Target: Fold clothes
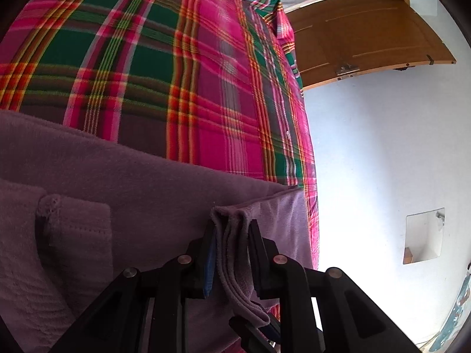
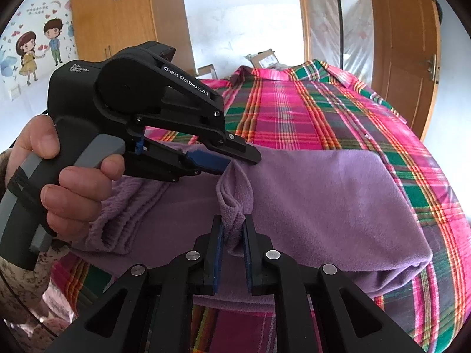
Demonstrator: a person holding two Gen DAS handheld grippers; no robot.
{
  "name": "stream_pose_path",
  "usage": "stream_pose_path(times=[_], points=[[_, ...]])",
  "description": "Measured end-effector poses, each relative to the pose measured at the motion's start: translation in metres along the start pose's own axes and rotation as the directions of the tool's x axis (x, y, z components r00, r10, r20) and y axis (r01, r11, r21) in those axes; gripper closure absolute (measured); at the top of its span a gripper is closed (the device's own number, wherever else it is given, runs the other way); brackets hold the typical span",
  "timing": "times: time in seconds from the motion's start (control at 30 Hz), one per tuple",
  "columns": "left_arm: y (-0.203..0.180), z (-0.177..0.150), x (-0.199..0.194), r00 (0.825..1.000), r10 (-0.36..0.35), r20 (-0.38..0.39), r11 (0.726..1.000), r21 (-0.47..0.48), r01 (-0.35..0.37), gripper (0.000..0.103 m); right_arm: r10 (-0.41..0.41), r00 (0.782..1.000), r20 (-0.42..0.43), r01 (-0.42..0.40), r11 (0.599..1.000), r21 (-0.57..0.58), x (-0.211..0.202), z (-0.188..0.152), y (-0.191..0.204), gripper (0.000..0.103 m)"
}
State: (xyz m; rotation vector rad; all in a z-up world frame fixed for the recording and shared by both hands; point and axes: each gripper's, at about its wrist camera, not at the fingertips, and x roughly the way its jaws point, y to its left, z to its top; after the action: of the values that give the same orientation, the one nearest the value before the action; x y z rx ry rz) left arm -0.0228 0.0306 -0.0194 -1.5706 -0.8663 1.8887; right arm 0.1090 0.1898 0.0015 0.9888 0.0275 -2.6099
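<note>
- A purple fleece garment (image 2: 323,200) lies spread on a pink, green and orange plaid bedsheet (image 2: 309,111), ahead of both tools, with one bunched edge lifted off its surface.
- The right gripper (image 2: 232,229) is clamped on that bunched edge; layered folds of fleece stand pinched between its two blue-padded fingers (image 2: 218,253), directly in front of the camera.
- The left gripper (image 2: 235,163) comes in from the right gripper's left side and bites the same ridge of fabric a little farther ahead, its jaws closed onto the fleece.
- In the left wrist view, the left gripper (image 1: 232,244) shows a thick fold of the garment (image 1: 147,182) squeezed between its fingers, with a loose tail of cloth drooping back toward the camera.
- A ribbed cuff (image 2: 117,217) of the garment lies below the left tool, near the hand (image 2: 67,188) that grips its grey trigger handle; a speckled sleeve (image 2: 17,279) covers the wrist.
- Beyond the garment, the bedsheet runs away from both tools toward the far end of the bed.
- Farther out, to the right of the right gripper, stands a wooden door (image 2: 412,58); to the upper left are a wooden wardrobe (image 2: 123,20) and cartoon wall stickers (image 2: 38,50) on a white wall.
</note>
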Motion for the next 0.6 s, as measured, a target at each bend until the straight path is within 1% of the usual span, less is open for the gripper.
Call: stream_pose_path(times=[0.2,0.27,0.33,0.43,0.5,0.6], points=[[0.008,-0.003,-0.004,1.0,0.014,-0.002,1.0,-0.012,-0.014,0.083,0.002,0.999,-0.05,-0.002,1.0,-0.002,0.011,-0.001,0.002,0.085],[0.009,-0.003,-0.006,1.0,0.019,0.005,1.0,-0.02,-0.019,0.083,0.007,0.999,-0.046,-0.008,1.0,-0.006,0.01,-0.001,0.002,0.083],[0.009,-0.003,-0.009,0.999,0.03,0.023,0.999,-0.022,-0.029,0.083,0.031,0.999,-0.043,-0.031,0.999,-0.006,0.007,-0.001,0.002,0.079],[0.008,-0.005,-0.02,0.996,0.054,0.071,0.998,-0.024,-0.052,0.083,0.07,0.997,-0.032,-0.071,0.998,-0.003,0.0,-0.001,0.003,0.079],[0.009,-0.006,-0.027,0.993,0.065,0.102,0.998,-0.029,-0.062,0.083,0.08,0.997,-0.021,-0.08,0.997,0.006,-0.006,0.0,-0.001,0.079],[0.009,-0.006,-0.033,0.991,0.061,0.117,0.997,-0.043,-0.056,0.083,0.09,0.996,0.002,-0.09,0.996,0.027,-0.019,0.001,-0.01,0.079]])
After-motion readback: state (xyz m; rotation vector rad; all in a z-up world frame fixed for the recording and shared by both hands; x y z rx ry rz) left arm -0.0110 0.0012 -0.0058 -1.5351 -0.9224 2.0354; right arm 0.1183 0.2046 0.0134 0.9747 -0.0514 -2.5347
